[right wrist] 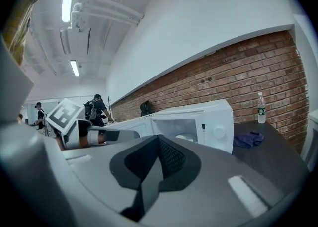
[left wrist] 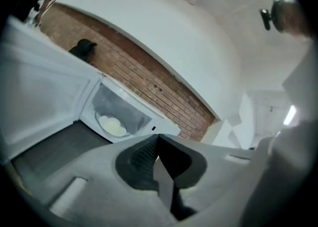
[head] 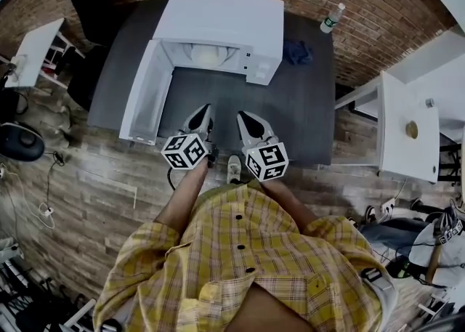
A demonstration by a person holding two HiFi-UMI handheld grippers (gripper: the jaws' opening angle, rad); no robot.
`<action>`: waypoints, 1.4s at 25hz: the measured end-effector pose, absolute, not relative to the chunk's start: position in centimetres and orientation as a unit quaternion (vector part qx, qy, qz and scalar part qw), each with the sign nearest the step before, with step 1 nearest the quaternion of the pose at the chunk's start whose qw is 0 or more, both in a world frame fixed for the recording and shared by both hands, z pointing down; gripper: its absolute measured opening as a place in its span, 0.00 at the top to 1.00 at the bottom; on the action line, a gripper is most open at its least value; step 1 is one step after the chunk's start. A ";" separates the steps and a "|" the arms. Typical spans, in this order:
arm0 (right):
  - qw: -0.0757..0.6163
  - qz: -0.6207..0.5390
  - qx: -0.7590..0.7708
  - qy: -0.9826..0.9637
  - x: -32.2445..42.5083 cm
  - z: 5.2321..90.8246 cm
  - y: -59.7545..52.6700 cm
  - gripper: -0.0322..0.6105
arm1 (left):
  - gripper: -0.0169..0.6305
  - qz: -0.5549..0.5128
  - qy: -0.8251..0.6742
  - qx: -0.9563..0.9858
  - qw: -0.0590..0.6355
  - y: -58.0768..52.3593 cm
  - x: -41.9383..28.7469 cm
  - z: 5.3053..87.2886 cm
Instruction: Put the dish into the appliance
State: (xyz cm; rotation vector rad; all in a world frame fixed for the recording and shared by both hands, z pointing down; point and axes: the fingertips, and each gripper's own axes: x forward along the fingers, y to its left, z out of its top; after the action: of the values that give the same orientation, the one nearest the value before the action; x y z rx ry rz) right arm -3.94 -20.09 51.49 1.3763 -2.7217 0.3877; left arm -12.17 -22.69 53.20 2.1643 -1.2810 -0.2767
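Note:
A white microwave (head: 218,29) stands at the back of the dark table (head: 305,112), and its door (head: 142,91) is swung open to the left. Inside it lies a pale dish (head: 207,54), which also shows in the left gripper view as a pale dish (left wrist: 113,125) and in the right gripper view as a dish (right wrist: 185,137). My left gripper (head: 205,110) and right gripper (head: 244,117) hover side by side over the table's front part, short of the microwave. In their own views the left gripper (left wrist: 157,139) and right gripper (right wrist: 159,139) both have their jaws together with nothing between them.
A blue cloth (head: 298,52) lies right of the microwave, and a plastic bottle (head: 331,18) stands at the table's back right corner. To the right is a white table (head: 407,131). The open door blocks the table's left side. People stand far off in the right gripper view.

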 end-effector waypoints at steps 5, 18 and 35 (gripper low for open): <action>0.027 0.121 0.453 -0.883 -3.9 50.8 -19.6 0.95 | 0.97 -0.051 -0.500 0.840 0.203 -21.5 -11.3 50.8; 0.024 0.113 0.453 -0.884 -4.3 50.5 -18.3 0.95 | 0.98 0.003 -0.511 0.853 0.102 -18.9 -9.9 49.5; 0.014 0.093 0.453 -0.887 -3.7 49.8 -17.2 0.95 | 0.98 0.021 -0.516 0.855 0.048 -17.1 -9.4 48.9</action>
State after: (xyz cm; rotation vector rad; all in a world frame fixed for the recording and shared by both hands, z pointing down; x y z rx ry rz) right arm -3.67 -17.20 49.79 1.4111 -2.7612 0.2887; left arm -9.35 -17.12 48.86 2.6071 -1.5723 0.0648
